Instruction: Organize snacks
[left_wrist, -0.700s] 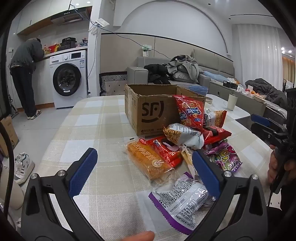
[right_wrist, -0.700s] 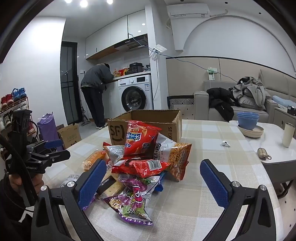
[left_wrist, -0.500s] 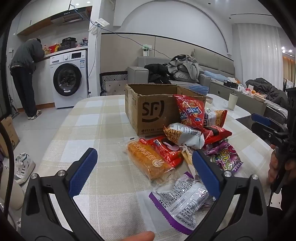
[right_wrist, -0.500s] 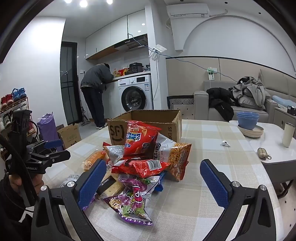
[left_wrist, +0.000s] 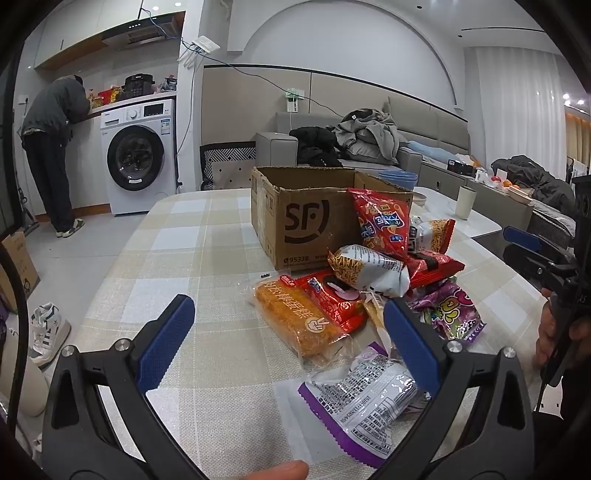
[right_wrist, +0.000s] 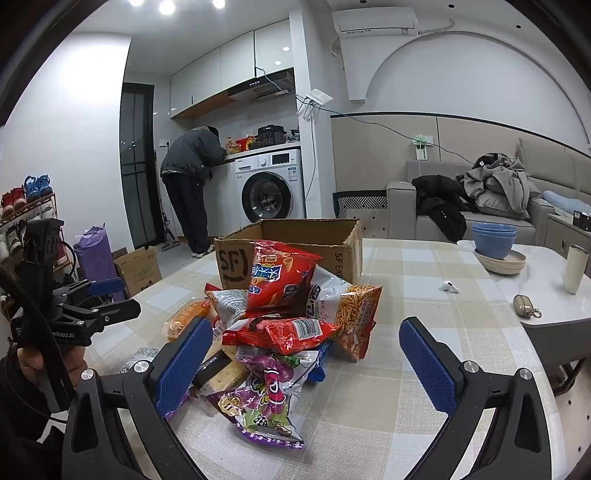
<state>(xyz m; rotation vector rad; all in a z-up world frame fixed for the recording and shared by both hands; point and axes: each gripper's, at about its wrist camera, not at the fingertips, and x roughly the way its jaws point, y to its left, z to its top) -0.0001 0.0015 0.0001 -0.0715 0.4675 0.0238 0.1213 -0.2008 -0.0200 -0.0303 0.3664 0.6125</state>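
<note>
An open cardboard SF box (left_wrist: 295, 218) stands on the checked table; it also shows in the right wrist view (right_wrist: 295, 236). A pile of snack bags lies in front of it: a red chip bag (left_wrist: 380, 221) leaning on the box, an orange cake pack (left_wrist: 295, 321), a purple-edged silver bag (left_wrist: 365, 398), a purple candy bag (right_wrist: 266, 402) and a flat red bag (right_wrist: 284, 332). My left gripper (left_wrist: 288, 343) is open and empty, above the table near the orange pack. My right gripper (right_wrist: 306, 362) is open and empty, over the pile's near side.
The checked tablecloth (left_wrist: 184, 251) covers the table. On the right stand blue bowls (right_wrist: 493, 240), a white cup (right_wrist: 574, 269), an earbud (right_wrist: 448, 286) and a small metal case (right_wrist: 522, 304). A person (right_wrist: 192, 177) stands by the washing machine (right_wrist: 269, 188).
</note>
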